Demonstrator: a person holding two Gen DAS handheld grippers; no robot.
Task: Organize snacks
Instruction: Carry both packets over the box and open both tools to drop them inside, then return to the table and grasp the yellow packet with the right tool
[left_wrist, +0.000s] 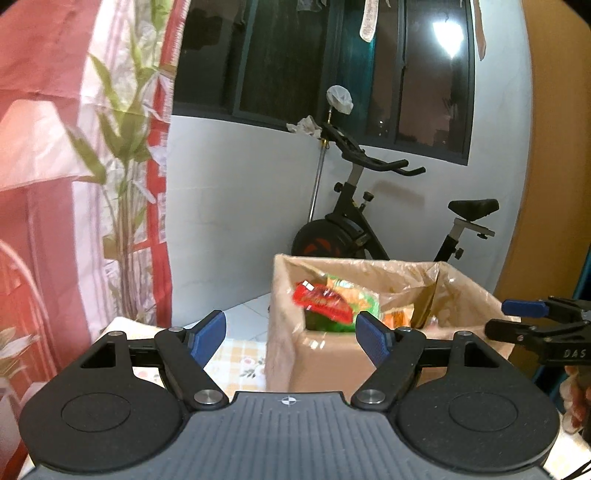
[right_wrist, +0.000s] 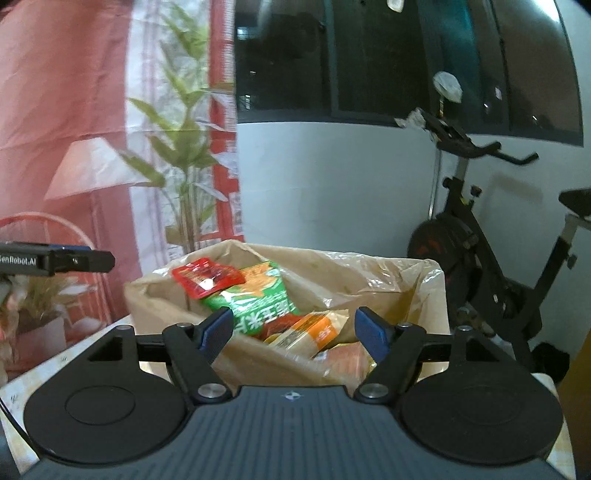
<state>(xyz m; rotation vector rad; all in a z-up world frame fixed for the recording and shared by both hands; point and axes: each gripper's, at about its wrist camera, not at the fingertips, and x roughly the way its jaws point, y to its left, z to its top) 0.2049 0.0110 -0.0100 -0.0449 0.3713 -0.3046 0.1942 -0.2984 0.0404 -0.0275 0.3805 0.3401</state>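
Behind the table (left_wrist: 236, 354) stood one exercise bike (left_wrist: 369, 225) against a pale wall, under a dark window, with a red printed curtain (left_wrist: 55, 184) to the side. One cardboard box (right_wrist: 166, 306), lined with clear plastic, sat on the table, and the snacks lay inside it. I counted one red packet (right_wrist: 207, 277) on top, one green bag (right_wrist: 255, 299) under it, and one orange packet (right_wrist: 314, 330) lower down; further packets showed beneath, too jumbled to count. My left gripper (left_wrist: 291, 334) hung just short of the box's near wall, its two blue fingers (left_wrist: 210, 332) spread wide with nothing between them. My right gripper (right_wrist: 293, 328) hovered over the box's near rim, its fingers likewise wide apart and holding nothing. Each gripper showed at the edge of the other's view.
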